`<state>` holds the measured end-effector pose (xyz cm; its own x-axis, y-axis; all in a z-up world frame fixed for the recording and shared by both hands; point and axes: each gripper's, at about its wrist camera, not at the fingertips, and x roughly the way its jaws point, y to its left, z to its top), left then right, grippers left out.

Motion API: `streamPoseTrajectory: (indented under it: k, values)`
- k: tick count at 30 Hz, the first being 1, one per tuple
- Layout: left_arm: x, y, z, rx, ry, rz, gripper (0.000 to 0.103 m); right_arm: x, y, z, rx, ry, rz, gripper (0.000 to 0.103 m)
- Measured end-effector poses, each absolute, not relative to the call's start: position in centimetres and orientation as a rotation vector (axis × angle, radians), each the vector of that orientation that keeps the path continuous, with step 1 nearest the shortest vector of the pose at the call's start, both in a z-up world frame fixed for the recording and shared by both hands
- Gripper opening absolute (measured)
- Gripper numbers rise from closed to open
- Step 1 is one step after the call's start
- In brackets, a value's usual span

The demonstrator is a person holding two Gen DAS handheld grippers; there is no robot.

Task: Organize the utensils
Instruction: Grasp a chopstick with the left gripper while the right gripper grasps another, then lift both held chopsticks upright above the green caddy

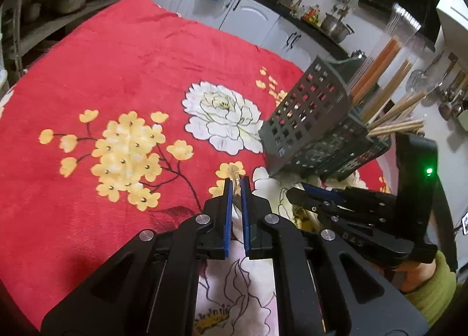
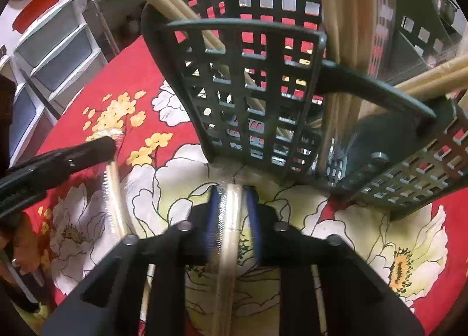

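Pickup step: left gripper (image 1: pixel 237 186) clenched on a clear-wrapped utensil (image 1: pixel 234 173), right gripper (image 2: pixel 232 189) clamped on wrapped chopsticks (image 2: pixel 229 219), both just before the green basket (image 2: pixel 248 87); next, lift over its rim

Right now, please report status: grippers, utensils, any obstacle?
Left gripper shut on thin wrapped utensil. Right gripper shut on plastic-wrapped chopsticks. Dark green perforated plastic holder close ahead.

Your worktop (image 1: pixel 122 52) is draped in a red cloth (image 1: pixel 73 189) printed with yellow blossoms and large white flowers. At about three o'clock in your left wrist view, a dark green slotted utensil caddy (image 1: pixel 307 113) stands directly on the cloth. From your right wrist view, a wrapped pair of chopsticks (image 2: pixel 112 204) shows over the cloth at nine o'clock; whether it rests there is unclear.
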<state>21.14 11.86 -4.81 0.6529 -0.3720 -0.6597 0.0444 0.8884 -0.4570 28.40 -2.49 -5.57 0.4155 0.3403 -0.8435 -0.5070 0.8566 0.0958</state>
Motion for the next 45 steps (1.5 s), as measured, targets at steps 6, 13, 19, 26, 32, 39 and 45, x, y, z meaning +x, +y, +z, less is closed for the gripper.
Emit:
streamPoseTrajectory:
  k: [6, 13, 19, 26, 32, 39, 45]
  values:
    - [20.1, 11.9, -2.9, -0.427, 0.783, -0.263, 0.003, 26.7, -2.7, -3.6, -0.148, 0.961, 0.583, 0.008]
    - [18.7, 10.9, 0.4, -0.4, 0.708, -0.304, 0.003, 23.9, -4.3, 0.0, -0.115, 0.862, 0.652, 0.008]
    - [17.6, 9.4, 3.2, -0.367, 0.648, -0.35, 0.003, 21.6, -6.6, 3.3, -0.096, 0.762, 0.661, 0.007]
    - [16.7, 6.6, 6.5, -0.31, 0.571, -0.429, 0.001, 19.2, -10.3, 6.9, -0.073, 0.627, 0.606, 0.007]
    - [16.4, 3.9, 8.5, -0.24, 0.528, -0.48, 0.0, 17.9, -13.0, 8.9, -0.053, 0.546, 0.561, 0.007]
    - [16.3, 1.2, 10.1, -0.181, 0.505, -0.527, 0.0, 17.4, -15.6, 10.3, -0.016, 0.495, 0.53, 0.007]
    - [16.3, -0.2, 11.7, -0.155, 0.482, -0.56, 0.0, 16.8, -17.7, 11.7, 0.019, 0.443, 0.5, 0.007]
